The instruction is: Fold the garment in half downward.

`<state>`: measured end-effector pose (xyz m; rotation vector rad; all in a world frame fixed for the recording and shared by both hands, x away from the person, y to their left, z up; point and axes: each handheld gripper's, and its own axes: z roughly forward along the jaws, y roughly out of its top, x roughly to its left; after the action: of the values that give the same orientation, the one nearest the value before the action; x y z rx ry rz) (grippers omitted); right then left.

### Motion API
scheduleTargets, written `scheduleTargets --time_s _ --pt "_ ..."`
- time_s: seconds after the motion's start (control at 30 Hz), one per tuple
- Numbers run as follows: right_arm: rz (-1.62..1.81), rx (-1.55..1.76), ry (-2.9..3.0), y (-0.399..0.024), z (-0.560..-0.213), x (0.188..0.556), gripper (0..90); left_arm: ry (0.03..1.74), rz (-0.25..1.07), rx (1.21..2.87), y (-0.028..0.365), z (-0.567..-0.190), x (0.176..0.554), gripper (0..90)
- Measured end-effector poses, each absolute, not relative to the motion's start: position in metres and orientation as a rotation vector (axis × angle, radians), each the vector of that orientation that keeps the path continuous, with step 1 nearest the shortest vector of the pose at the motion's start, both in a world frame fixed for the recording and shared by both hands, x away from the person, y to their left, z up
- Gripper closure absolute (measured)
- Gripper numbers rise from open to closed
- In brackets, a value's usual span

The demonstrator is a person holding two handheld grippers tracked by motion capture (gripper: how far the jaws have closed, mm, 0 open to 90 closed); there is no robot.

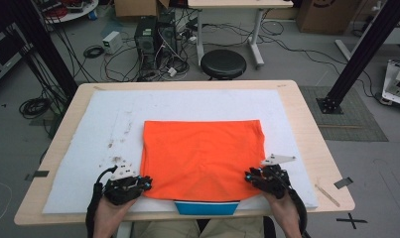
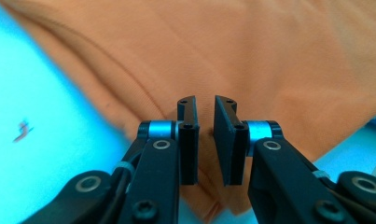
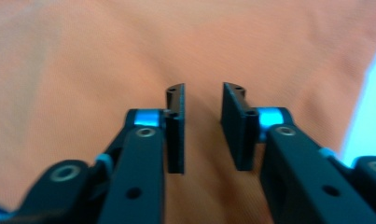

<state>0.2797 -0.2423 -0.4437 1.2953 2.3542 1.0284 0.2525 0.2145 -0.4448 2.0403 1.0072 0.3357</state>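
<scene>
Cloth, an orange garment point(image 1: 203, 157), lies flat at the table's point(image 1: 306, 114) centre: light, limp, prone to slipping. Left gripper point(image 2: 204, 122) at seven o'clock looks pinched on the hem fold; right gripper point(image 3: 202, 108) at five o'clock hangs unclenched. Best hold: near corners.

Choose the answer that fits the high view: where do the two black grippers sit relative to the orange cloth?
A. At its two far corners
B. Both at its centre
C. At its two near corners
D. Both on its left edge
C: the left gripper and right gripper flank the near corners of the orange cloth, on the person's side.
</scene>
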Motion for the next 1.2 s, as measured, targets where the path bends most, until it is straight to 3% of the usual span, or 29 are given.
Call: scheduleTargets --time_s 0.1,0.17,0.23,0.3,0.33,0.47,0.6,1.2 --pt "1.048 1.311 2.307 -0.26 -0.447 0.271 75.9 1.021 0.345 2.016 0.219 -0.448 0.25 79.8" --pt "1.072 1.334 2.29 -0.267 -0.447 0.269 72.4 1.022 0.361 2.02 0.217 -0.447 0.248 74.7" --pt "1.134 1.351 2.272 -0.272 -0.447 0.268 55.4 1.032 0.413 2.026 0.215 -0.444 0.245 59.5" --pt "1.135 1.362 2.218 -0.274 -0.445 0.265 41.1 1.025 0.456 1.988 0.217 -0.441 0.242 50.1" --pt "1.141 1.352 2.197 -0.276 -0.444 0.263 38.1 1.03 0.469 1.965 0.219 -0.439 0.241 44.1" --pt "1.172 1.333 2.128 -0.282 -0.44 0.253 28.9 1.058 0.511 1.894 0.229 -0.434 0.238 33.8" --pt "1.201 1.316 2.095 -0.289 -0.438 0.245 28.0 1.066 0.521 1.875 0.232 -0.434 0.237 30.3" --pt "1.236 1.337 2.084 -0.295 -0.437 0.247 27.5 1.048 0.516 1.904 0.228 -0.436 0.234 30.4"
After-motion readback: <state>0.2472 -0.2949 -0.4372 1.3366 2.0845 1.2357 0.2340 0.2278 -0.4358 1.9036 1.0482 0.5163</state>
